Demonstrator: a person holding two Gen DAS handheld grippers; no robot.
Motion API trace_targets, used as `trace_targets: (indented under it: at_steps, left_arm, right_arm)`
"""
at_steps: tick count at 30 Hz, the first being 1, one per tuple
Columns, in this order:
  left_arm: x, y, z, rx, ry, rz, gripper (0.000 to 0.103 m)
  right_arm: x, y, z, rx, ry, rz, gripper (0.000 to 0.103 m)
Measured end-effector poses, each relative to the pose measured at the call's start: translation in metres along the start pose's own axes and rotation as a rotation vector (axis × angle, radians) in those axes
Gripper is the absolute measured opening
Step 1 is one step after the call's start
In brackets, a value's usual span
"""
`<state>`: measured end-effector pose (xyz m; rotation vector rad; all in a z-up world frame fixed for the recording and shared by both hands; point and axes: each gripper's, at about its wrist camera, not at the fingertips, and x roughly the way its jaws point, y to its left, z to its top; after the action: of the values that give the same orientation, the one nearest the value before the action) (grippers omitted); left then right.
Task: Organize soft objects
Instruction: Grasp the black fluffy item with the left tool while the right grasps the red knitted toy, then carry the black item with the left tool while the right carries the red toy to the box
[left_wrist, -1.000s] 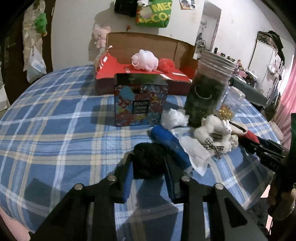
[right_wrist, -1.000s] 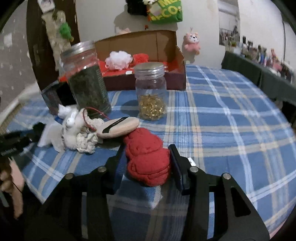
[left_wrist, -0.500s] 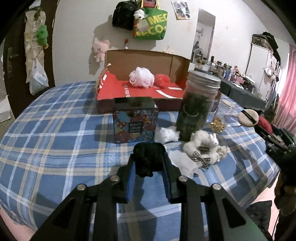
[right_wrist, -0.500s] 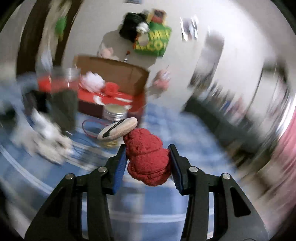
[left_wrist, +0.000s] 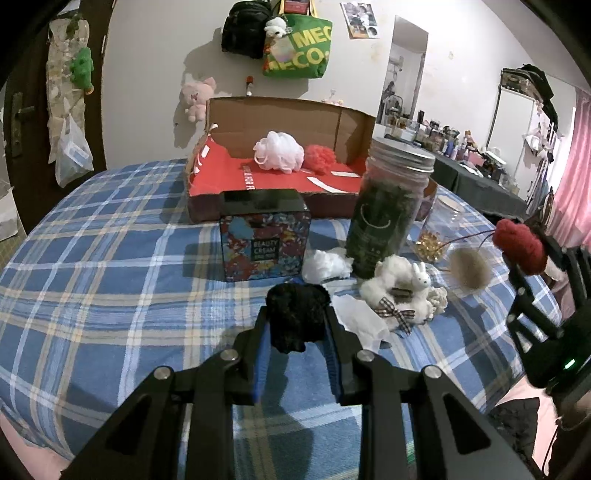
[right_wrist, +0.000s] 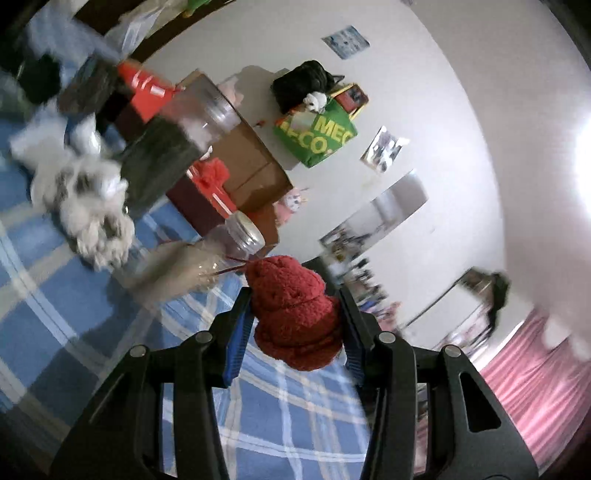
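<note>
the tablecloth is woven plaid cloth, matt. the box is plain brown cardboard with a red printed paper lining. the tall jar is clear glass or plastic with a dull ribbed metal lid. the red ball is nubbly, fuzzy yarn; the black ball is fluffy.

Both grippers are matte black: the left gripper and right gripper share blue finger pads, silver pivot screws and triangular cut-outs in their arms.
</note>
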<state>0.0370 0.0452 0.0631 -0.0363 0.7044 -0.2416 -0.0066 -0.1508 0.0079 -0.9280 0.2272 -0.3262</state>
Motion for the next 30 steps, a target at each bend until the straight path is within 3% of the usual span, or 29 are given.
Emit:
trace_targets:
  at_steps: [4, 7, 15, 17, 20, 22, 27, 30]
  left_arm:
    - [0.000, 0.001, -0.001, -0.005, 0.004, 0.001, 0.028]
    - [0.001, 0.001, -0.001, -0.010, 0.004, -0.005, 0.028]
    - [-0.003, -0.011, 0.003, 0.003, -0.014, -0.043, 0.028]
    - [-0.003, -0.015, 0.005, 0.002, -0.015, -0.055, 0.028]
    - [-0.004, -0.022, 0.007, 0.010, -0.017, -0.072, 0.028]
    - [-0.003, -0.028, 0.006, 0.018, -0.014, -0.081, 0.028]
    - [0.001, -0.039, 0.003, 0.035, 0.003, -0.096, 0.028]
    - [0.002, -0.043, 0.002, 0.043, 0.006, -0.100, 0.028]
  right_arm:
    - [0.007, -0.009, 0.001, 0.085, 0.031, 0.022, 0.043]
    - [0.009, -0.029, 0.002, 0.223, 0.049, 0.116, 0.043]
    - [-0.001, -0.067, 0.007, 0.446, 0.020, 0.081, 0.044]
    - [-0.003, -0.072, 0.008, 0.497, 0.016, 0.159, 0.044]
    - [0.001, -0.071, 0.009, 0.608, 0.038, 0.383, 0.044]
    - [0.003, -0.063, 0.009, 0.643, 0.062, 0.468, 0.044]
    - [0.007, -0.048, 0.011, 0.687, 0.096, 0.590, 0.044]
    - [0.011, -0.045, 0.014, 0.698, 0.106, 0.616, 0.044]
